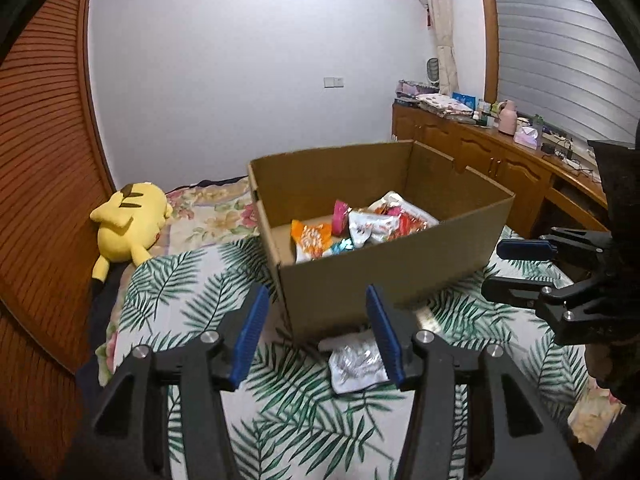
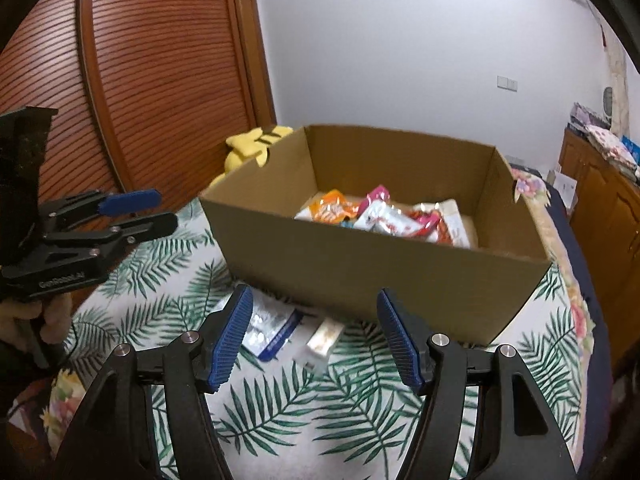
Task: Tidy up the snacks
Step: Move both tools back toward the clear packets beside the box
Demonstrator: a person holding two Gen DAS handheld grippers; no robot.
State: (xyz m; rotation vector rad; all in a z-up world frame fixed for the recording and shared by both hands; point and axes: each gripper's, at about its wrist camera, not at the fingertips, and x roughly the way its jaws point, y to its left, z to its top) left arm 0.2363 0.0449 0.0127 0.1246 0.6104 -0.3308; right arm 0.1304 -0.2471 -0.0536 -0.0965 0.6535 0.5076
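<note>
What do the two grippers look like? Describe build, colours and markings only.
Both the left gripper and right gripper are matte black frames with silver pivot bolts and ribbed blue finger pads. The left one carries white lettering, too blurred to read.

A palm-leaf bedspread (image 1: 192, 300) carries the cardboard box (image 1: 384, 280), loose snack packets (image 1: 356, 366) and a yellow plush (image 1: 128, 224).

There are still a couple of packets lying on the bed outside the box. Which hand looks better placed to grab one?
Probably the right gripper: open, with the silver packet and small cream packet between its fingers, before the cardboard box. The left gripper, also open, frames only one.
</note>
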